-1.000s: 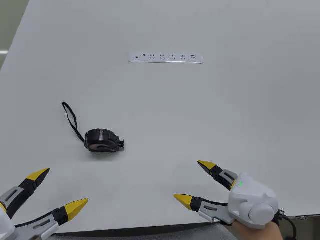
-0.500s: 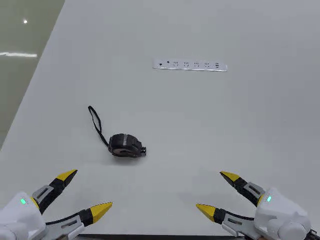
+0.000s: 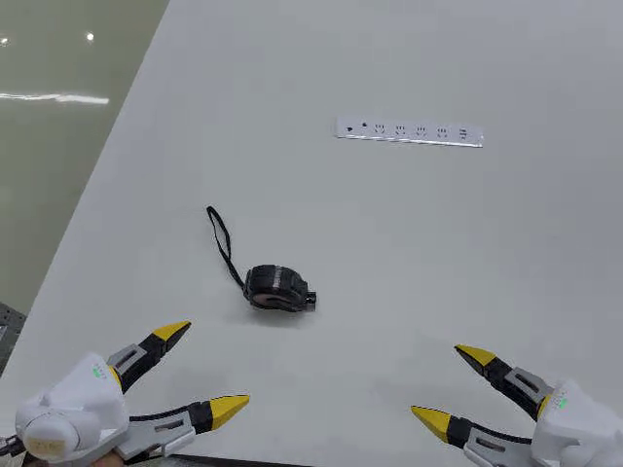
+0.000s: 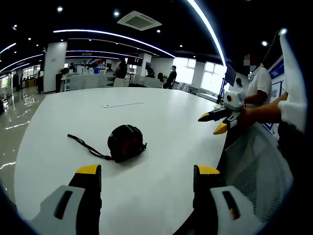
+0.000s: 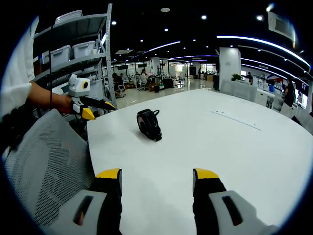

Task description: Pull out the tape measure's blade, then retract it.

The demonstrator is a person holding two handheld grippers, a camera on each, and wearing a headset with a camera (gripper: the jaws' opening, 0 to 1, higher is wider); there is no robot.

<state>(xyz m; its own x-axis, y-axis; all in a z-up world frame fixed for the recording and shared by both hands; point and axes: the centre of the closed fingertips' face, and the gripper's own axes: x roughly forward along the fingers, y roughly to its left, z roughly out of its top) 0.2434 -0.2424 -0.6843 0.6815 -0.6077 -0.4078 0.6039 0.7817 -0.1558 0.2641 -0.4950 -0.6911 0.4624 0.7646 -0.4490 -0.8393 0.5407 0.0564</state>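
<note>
Black tape measure (image 3: 278, 289) lay on the white surface (image 3: 409, 243) in the head view, blade in. Left gripper (image 3: 209, 365) sat at its 7 o'clock and right gripper (image 3: 443, 382) at 4 o'clock, both jaws wide and empty. Left gripper view: tape measure at 12 o'clock beyond the jaws. Right gripper view: likewise, well apart.

Left hand-held gripper (image 4: 148, 170) at frame bottom, jaws wide apart, nothing between them. Tape measure (image 4: 126, 142) sits center-left on the white table (image 4: 166, 105), clear of the jaws, strap (image 4: 88, 146) trailing left. Power strip (image 4: 123, 104) lies further up. Right hand-held gripper (image 4: 211, 123) at right, jaws spread, held over the table edge by a hand (image 4: 244, 116).
</note>
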